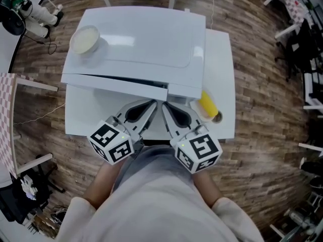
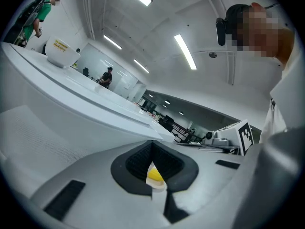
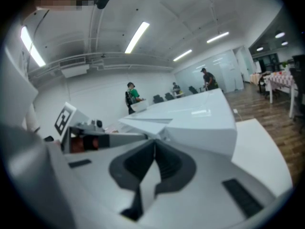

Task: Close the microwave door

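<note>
The white microwave stands on a white table, seen from above. A dark seam runs along its front where the door meets the body; I cannot tell whether the door is fully shut. My left gripper and right gripper sit side by side just in front of the door, both shut and empty, tips nearly touching each other. In the left gripper view the microwave fills the left side beyond the left gripper. The right gripper points along the microwave's corner.
A white bowl rests on the microwave's top at the left, also the bowl. A yellow object lies in a small white dish on the table beside my right gripper. Wooden floor, chairs and desks surround the table.
</note>
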`<state>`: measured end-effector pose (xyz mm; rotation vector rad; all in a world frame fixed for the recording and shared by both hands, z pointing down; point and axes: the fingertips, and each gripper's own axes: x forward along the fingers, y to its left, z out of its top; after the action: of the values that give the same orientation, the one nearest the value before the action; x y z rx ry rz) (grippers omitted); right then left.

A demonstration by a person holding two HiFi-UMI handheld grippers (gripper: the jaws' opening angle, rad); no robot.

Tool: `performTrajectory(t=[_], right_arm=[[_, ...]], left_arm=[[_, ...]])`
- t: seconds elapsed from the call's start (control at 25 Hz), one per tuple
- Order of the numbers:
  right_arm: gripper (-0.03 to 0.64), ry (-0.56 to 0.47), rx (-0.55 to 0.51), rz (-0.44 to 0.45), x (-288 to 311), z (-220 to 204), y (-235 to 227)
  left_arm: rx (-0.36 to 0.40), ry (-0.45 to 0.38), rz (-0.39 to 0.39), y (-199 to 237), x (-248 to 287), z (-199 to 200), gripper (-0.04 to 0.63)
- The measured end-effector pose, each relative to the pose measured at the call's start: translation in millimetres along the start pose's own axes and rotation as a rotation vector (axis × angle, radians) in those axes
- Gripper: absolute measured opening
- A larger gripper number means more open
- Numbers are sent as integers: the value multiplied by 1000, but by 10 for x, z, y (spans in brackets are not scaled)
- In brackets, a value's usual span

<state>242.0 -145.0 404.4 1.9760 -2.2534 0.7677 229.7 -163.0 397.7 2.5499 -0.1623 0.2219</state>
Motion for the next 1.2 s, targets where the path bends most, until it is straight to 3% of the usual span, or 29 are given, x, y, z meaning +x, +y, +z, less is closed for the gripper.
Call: performTrajectory(t=[0.4, 1.2], right_arm=[[23, -5, -4, 17, -2, 14, -22], [23, -28, 0, -36, 61, 66, -106]], left_arm=[[-35, 22, -30, -39, 91, -57, 12], [-42, 60, -45, 35, 189, -72, 12]])
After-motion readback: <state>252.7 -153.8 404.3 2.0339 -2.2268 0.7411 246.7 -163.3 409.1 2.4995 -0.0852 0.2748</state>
